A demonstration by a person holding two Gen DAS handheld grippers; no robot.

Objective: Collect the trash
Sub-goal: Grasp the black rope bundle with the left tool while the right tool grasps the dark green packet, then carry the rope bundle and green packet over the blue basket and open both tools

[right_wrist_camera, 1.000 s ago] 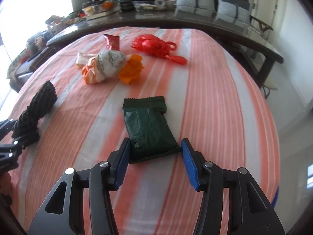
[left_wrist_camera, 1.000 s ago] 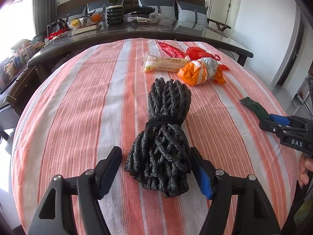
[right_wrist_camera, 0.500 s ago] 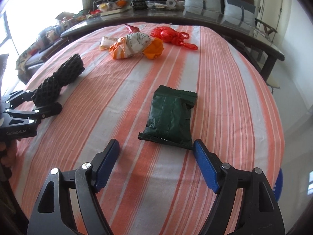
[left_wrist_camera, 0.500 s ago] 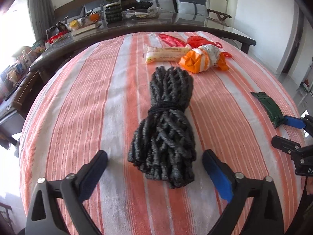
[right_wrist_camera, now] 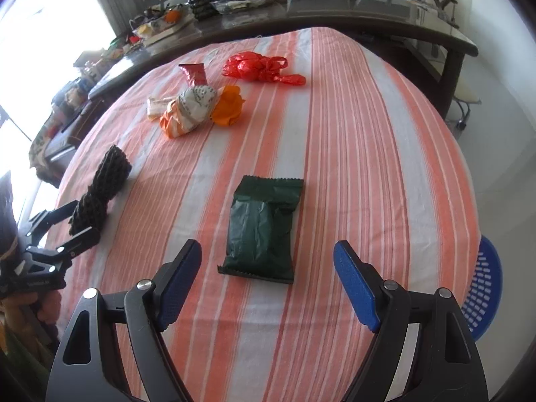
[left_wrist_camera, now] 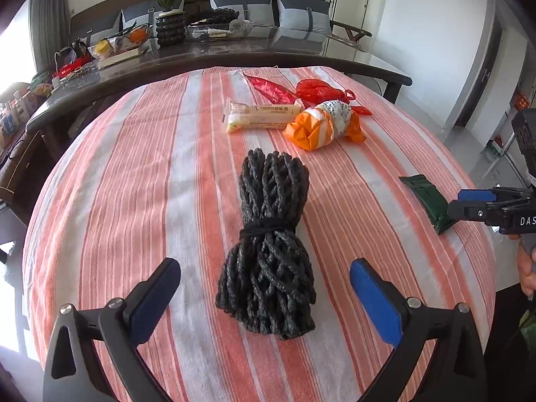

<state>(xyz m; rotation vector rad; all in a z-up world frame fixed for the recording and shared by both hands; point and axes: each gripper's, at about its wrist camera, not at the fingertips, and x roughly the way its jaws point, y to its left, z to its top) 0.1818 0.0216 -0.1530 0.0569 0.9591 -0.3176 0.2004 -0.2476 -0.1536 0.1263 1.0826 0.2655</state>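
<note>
Right wrist view: right gripper (right_wrist_camera: 268,278) gapes wide before the green packet (right_wrist_camera: 263,229); likely light, crinkly, slippery, so pinch across its flat sides.

Black gripper frames with silver screws carry blue-padded fingers (left_wrist_camera: 375,301).

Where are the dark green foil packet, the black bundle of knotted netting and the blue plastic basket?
dark green foil packet (right_wrist_camera: 263,231), right wrist view, middle of its crinkled face.
black bundle of knotted netting (left_wrist_camera: 268,244), left wrist view, just below its tied waist.
blue plastic basket (right_wrist_camera: 484,288), right wrist view, its perforated wall.
</note>
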